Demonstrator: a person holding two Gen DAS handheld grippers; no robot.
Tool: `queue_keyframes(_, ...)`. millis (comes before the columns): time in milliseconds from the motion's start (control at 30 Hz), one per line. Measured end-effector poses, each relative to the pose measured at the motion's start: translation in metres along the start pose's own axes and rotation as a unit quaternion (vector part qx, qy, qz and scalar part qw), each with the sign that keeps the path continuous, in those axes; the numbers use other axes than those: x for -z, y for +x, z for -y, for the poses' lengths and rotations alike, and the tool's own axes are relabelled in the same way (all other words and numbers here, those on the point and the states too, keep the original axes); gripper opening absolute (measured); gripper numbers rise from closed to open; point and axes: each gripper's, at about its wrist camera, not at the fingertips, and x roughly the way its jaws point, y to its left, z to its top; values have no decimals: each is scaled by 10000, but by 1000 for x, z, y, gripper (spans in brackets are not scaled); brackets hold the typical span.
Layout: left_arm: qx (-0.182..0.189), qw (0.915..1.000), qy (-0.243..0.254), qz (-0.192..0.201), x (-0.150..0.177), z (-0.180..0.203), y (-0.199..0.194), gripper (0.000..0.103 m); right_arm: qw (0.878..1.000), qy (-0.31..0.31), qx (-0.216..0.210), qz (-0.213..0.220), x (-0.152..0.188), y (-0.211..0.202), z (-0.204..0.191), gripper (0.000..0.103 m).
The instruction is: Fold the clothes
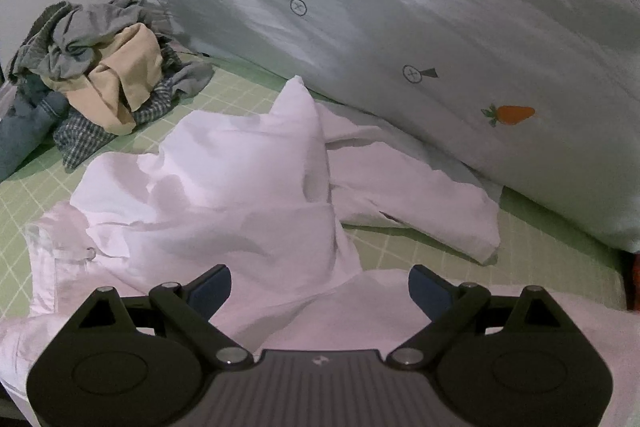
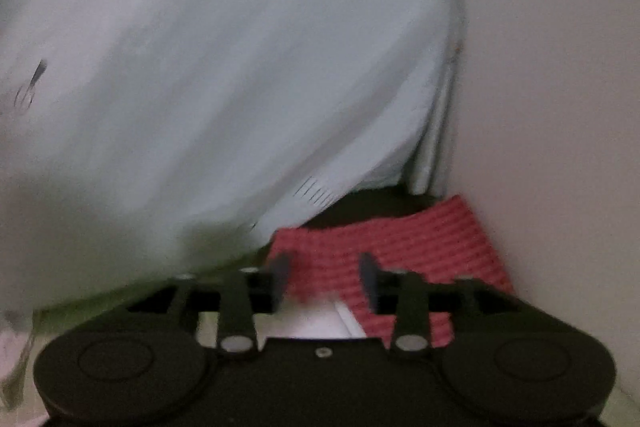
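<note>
A crumpled white shirt (image 1: 224, 187) lies on a green checked bed sheet (image 1: 420, 247), beside a pile of clothes (image 1: 100, 79). The left gripper (image 1: 320, 287) hovers over it, wide open and empty. The right gripper (image 2: 326, 281), blurred, is partly open, holding nothing.

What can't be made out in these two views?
- Shirt: near edge hidden under the left tongs, left wrist view.
- Laundry pile: cut by the left edge; lower garments buried.
- Right wrist view: motion blur; whether the right tongs touch the white cloth is unclear.
</note>
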Motion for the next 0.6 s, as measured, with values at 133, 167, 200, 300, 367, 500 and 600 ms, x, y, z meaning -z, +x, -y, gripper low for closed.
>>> queue_keyframes(133, -8, 10000, -23, -50, 5, -1, 0, 95, 9974, 432, 175, -548, 43, -18, 22, 62)
queue_keyframes(167, -14, 10000, -23, -58, 6, -1, -1, 95, 9952, 556, 263, -766, 60, -23, 28, 65)
queue_keyframes(200, -19, 10000, -22, -66, 8, -2, -1, 95, 9917, 701, 378, -1005, 77, -28, 36, 68)
queue_keyframes(300, -30, 10000, 1, -59, 10, -2, -3, 95, 9803, 1099, 574, -1540, 119, -45, 55, 74)
queue_keyframes(367, -15, 10000, 44, -66, 11, -1, -5, 95, 9708, 1379, 654, -1851, 142, -55, 67, 76)
queue_keyframes(500, 36, 9998, 155, -110, 15, 4, -6, 95, 9575, 1911, 443, -2114, 169, -70, 76, 77)
queue_keyframes(600, 126, 9996, 206, -127, 18, 9, -8, 95, 9594, 1928, 179, -2052, 173, -68, 68, 76)
